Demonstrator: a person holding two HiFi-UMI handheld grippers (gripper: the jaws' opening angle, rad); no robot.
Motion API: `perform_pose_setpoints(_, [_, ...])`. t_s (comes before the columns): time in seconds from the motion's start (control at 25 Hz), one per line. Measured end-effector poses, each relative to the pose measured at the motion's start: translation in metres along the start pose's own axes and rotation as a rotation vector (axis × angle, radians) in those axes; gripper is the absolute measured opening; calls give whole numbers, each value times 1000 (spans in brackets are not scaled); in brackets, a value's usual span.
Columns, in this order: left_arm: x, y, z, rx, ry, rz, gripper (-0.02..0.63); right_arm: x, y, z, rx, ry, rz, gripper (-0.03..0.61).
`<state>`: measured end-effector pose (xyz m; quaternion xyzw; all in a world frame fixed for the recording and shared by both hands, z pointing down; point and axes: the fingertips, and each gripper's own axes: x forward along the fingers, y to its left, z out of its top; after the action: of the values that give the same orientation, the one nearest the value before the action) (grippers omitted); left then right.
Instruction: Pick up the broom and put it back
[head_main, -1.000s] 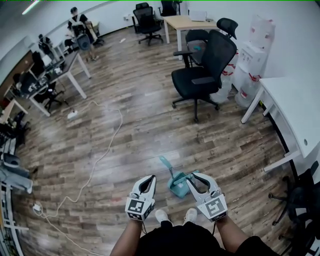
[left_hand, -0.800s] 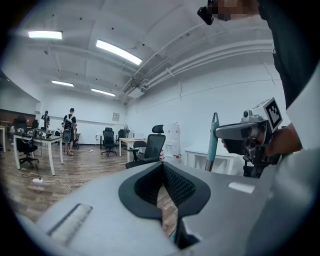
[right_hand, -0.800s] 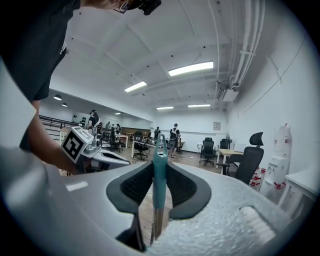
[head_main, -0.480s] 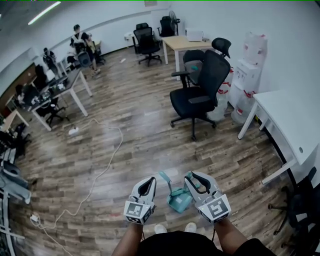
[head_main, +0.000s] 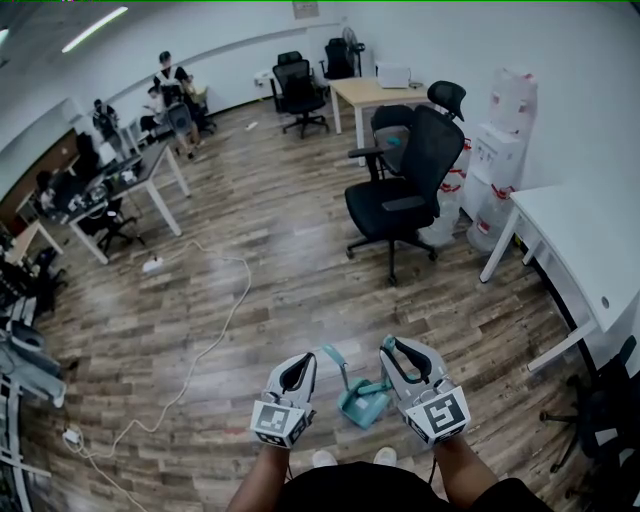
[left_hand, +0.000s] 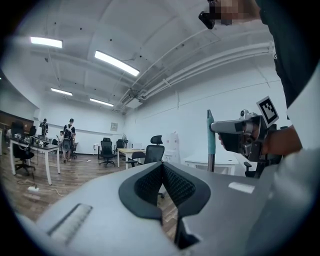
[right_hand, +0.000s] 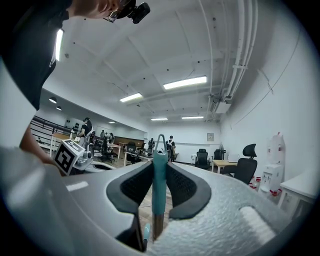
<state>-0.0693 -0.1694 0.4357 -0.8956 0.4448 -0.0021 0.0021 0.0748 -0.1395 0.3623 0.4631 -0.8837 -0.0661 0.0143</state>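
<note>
Broom (right_hand: 159, 172) mostly hidden behind right gripper (head_main: 396, 347)

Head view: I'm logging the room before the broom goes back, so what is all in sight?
broom: one, teal handle, in the right gripper
dustpan: one, teal, low between the grippers
office chairs: at least four, black, middle and far end
table: one, white, right edge
desk: one, light wood, far end
water dispenser: white, right wall
cable: one, white, floor at left
people: several, far left
left gripper: grey, shut, empty
right gripper: grey, shut on broom
</note>
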Motion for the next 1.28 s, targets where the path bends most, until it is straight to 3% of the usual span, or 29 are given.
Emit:
perform_pose_setpoints(0.88, [-6, 5, -25, -13, 59, 30, 18, 1, -7, -49, 7, 137, 16, 91])
perform_pose_setpoints(1.28, [-16, 1, -55, -35, 128, 34, 18, -3, -1, -94, 3, 238, 44, 91])
